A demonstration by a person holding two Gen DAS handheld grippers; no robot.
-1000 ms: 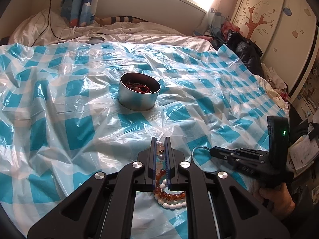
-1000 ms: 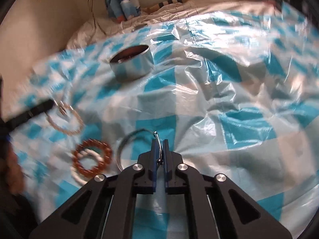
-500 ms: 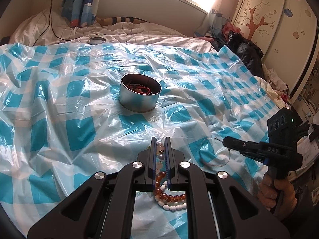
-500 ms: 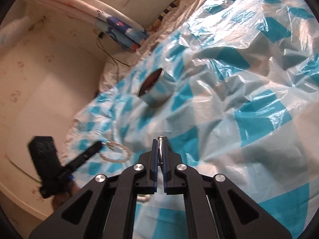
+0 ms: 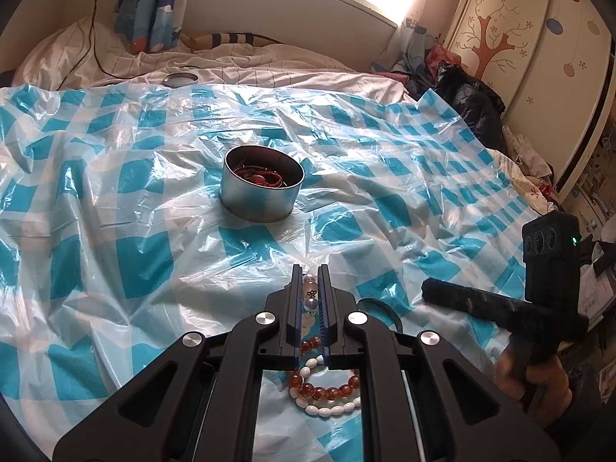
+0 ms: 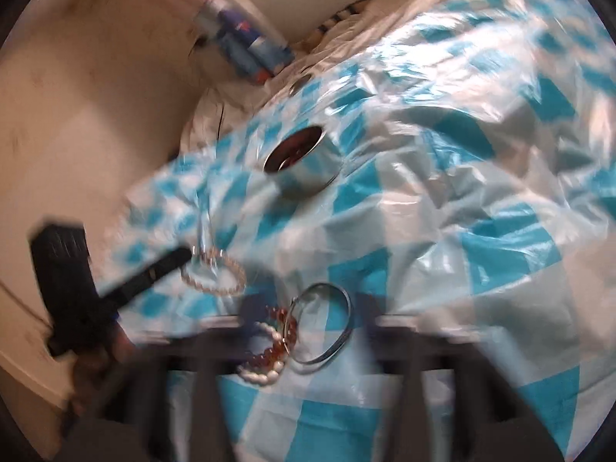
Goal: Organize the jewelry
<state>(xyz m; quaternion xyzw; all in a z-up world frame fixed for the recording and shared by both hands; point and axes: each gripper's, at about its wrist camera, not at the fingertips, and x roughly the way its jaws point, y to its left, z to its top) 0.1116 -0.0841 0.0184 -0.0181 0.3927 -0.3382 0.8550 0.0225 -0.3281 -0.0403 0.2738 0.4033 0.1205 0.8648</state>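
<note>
Crinkled blue-checked plastic sheet (image 5: 146, 254) over bed (image 5: 246, 65)

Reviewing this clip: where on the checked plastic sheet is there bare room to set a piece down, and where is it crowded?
Bare sheet lies left of the round tin, and to the tin's right toward the wardrobe side. It is crowded nearest the camera: amber bead bracelet, white bead bracelet, silver bangle and pearl strand cluster beside the left gripper.

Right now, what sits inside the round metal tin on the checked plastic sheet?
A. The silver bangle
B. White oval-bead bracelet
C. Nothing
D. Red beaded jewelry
D: the left wrist view shows red strands and beads inside the tin, while the white oval-bead bracelet and the silver bangle lie on the sheet near the grippers.
</note>
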